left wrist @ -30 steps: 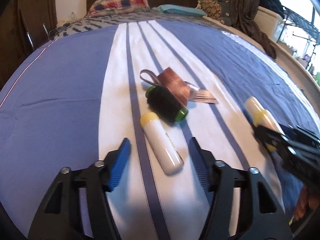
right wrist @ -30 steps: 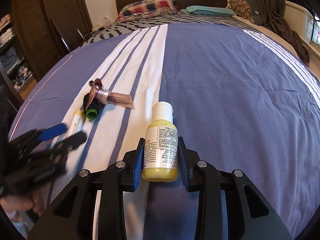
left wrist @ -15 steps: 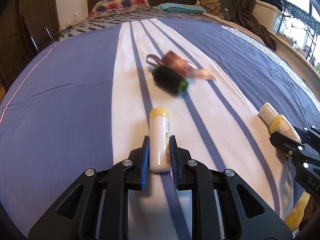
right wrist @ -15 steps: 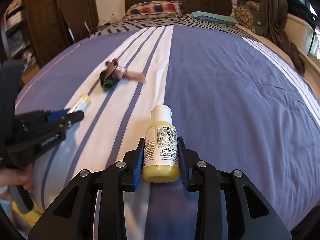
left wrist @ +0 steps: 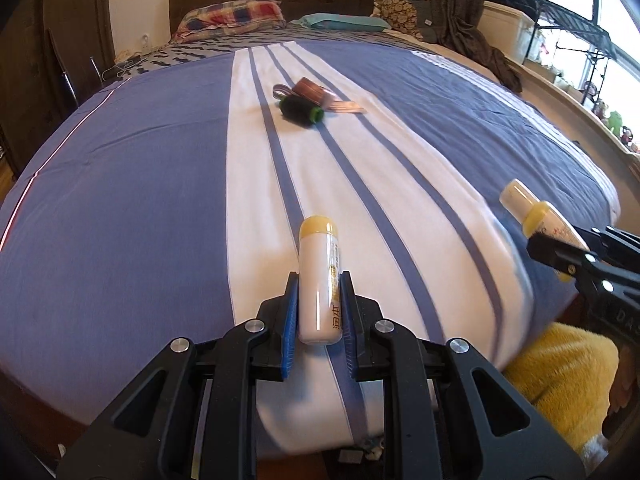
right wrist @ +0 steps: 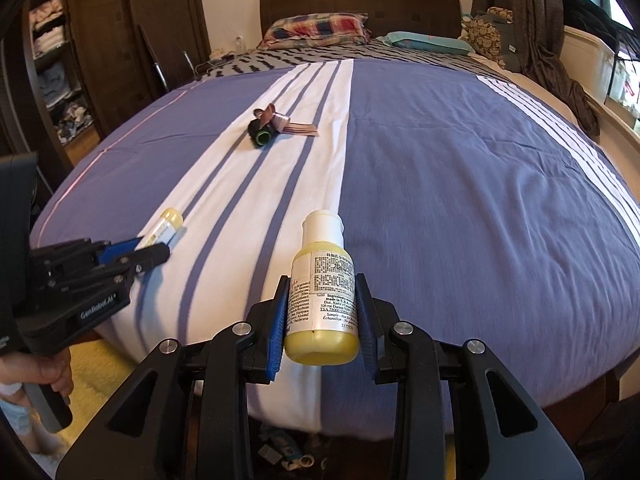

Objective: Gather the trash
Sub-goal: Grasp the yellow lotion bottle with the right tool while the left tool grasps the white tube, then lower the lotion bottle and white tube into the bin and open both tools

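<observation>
While the left wrist view shows the left claw (left wrist: 319, 312) clenched on a white tube (left wrist: 319, 280) with a yellow cap, lifted over the foot of the bed (left wrist: 120, 184), the pickup step looks done. In the right wrist view the right claw (right wrist: 321, 312) grips a yellow bottle (right wrist: 322, 300) — black roller (right wrist: 262, 136) and wrapper (right wrist: 298, 130) remain mid-bed. Next, probably, a bin — none visible.

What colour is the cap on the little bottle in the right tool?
White, on the yellow bottle; the right wrist view shows it best.
</observation>
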`<state>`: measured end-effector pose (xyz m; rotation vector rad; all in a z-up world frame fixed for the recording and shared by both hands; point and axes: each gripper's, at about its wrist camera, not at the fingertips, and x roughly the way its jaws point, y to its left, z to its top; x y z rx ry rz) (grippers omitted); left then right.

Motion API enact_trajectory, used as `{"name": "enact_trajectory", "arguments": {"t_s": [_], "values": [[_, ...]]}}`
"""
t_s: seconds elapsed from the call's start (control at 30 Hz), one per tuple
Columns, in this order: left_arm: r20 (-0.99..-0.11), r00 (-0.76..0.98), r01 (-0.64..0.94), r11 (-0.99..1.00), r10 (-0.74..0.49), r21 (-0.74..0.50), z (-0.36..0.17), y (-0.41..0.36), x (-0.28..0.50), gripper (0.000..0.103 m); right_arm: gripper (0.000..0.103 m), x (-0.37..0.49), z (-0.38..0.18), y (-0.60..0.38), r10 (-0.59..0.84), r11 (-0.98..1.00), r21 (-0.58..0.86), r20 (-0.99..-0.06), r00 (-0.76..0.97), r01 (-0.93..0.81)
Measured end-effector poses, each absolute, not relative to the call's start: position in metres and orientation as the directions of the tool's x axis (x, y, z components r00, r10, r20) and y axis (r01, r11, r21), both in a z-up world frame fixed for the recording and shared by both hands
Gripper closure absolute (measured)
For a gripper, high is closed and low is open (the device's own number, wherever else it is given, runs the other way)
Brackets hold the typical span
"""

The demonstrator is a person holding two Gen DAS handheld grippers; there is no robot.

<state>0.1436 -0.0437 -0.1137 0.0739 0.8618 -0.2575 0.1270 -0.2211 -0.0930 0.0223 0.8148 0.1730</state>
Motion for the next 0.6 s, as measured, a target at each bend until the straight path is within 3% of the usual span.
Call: {"name": "enact_trajectory", "arguments": {"t_s": [0.33,0.6], "values": [[-0.717,0.648,0.298,0.952,-0.256,-0.070,-0.103,-0.044,0.063,0.085,0.071,0.067,-0.090,-0.223,0.198,0.980,0.127,-0.691,0.696,-0.153],[-0.735,0.618,0.310,0.945,-0.280,-0.100,-0.124,-0.042,0.021,0.085,0.071,0.036,-0.115,-0.215,0.229,0.973,0.149,-0.725,0.649,-0.177]]}}
